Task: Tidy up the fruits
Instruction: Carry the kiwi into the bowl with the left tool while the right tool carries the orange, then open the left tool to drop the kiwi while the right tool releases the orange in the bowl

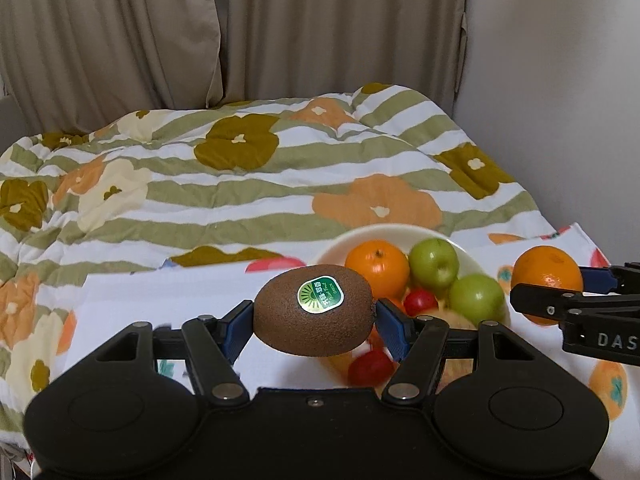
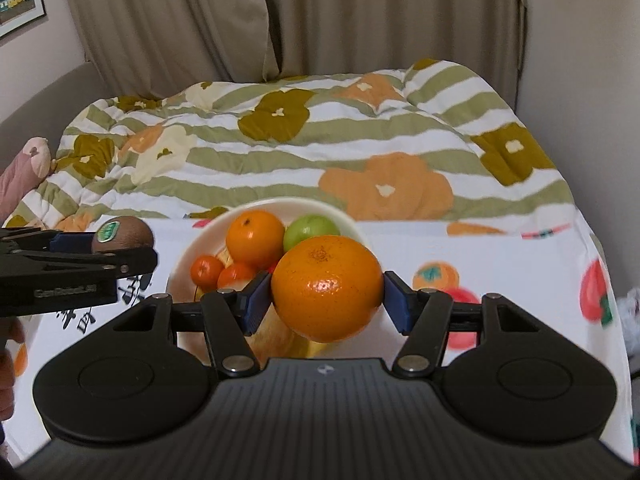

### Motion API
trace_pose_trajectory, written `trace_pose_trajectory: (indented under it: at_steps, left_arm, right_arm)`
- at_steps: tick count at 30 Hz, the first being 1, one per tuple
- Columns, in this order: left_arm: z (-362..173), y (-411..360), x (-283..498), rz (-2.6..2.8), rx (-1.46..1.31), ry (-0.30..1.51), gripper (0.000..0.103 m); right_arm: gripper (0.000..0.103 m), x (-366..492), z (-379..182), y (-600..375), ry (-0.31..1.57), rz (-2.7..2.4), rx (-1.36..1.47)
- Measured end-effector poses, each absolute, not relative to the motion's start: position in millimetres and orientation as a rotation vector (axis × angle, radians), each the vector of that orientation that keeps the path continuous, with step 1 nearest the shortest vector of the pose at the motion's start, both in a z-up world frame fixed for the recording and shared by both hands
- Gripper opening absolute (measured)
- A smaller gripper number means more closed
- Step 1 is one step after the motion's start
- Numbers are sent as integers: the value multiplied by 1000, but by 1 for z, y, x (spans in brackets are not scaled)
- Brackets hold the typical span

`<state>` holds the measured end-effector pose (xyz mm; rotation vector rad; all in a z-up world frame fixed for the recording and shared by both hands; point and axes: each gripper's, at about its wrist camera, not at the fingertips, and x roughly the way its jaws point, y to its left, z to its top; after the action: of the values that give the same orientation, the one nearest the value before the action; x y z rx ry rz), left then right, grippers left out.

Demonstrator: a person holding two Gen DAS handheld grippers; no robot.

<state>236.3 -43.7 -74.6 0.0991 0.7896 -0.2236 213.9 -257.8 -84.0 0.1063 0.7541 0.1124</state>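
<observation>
Clamped end to end between the blue pads of the left gripper [image 1: 314, 316], a brown fuzzy kiwi with a green sticker [image 1: 314, 314] is held with its long axis across the fingers. A round glossy orange [image 2: 327, 288] is pinched by the right gripper [image 2: 326, 300]. Just beyond and below both, the white round bowl [image 2: 192, 256] of fruit is seen, nearer the right gripper.

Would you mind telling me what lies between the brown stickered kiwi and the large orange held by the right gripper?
The white bowl of fruit, shown in the left wrist view between the brown stickered kiwi and the large orange.
</observation>
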Motion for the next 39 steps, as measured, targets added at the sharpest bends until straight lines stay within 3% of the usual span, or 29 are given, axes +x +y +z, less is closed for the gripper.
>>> trace_pose_trajectory:
  at_steps: [19,20,24,39]
  left_arm:
    - [-111,-72,293,-196,80,881,71]
    - [-111,-72,293,-197,75,884,73]
    - [-105,-67,289,-191,51,839,95]
    - [-91,-51,255,-150,56,813,95]
  right_arm:
    - [75,278,-102,-257,785,269,54]
    - [75,278,-102,-258,785,270,57]
    - [75,279,-102,-260,785,272,59]
    - [75,285,-102,-249,785,309,31]
